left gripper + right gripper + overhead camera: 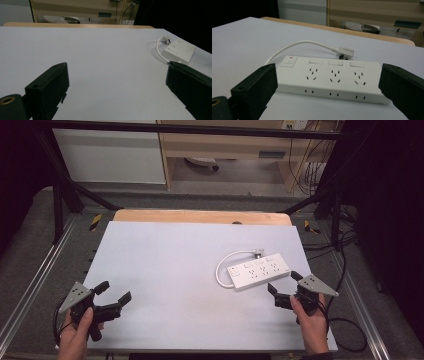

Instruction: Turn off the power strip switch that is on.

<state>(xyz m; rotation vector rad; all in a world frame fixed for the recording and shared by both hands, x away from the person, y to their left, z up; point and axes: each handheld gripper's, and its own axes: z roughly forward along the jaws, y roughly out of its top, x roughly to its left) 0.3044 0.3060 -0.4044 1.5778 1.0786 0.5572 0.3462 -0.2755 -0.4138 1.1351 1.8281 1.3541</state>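
Right hand-held gripper (pixel 329 92) jaws cover power strip (pixel 332 77) ends.

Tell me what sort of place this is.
Probably a lab or workshop set up for recording: a white-topped table inside a black metal frame, loose cables by wooden shelving behind, and a white power strip lying ready.

In the left gripper view, the power strip (pixel 179 51) is partly hidden behind the right-hand finger (pixel 192 87), whose lower part the frame edge cuts off. In the right gripper view, the strip's (pixel 332 77) two ends pass behind both fingers (pixel 254 90).
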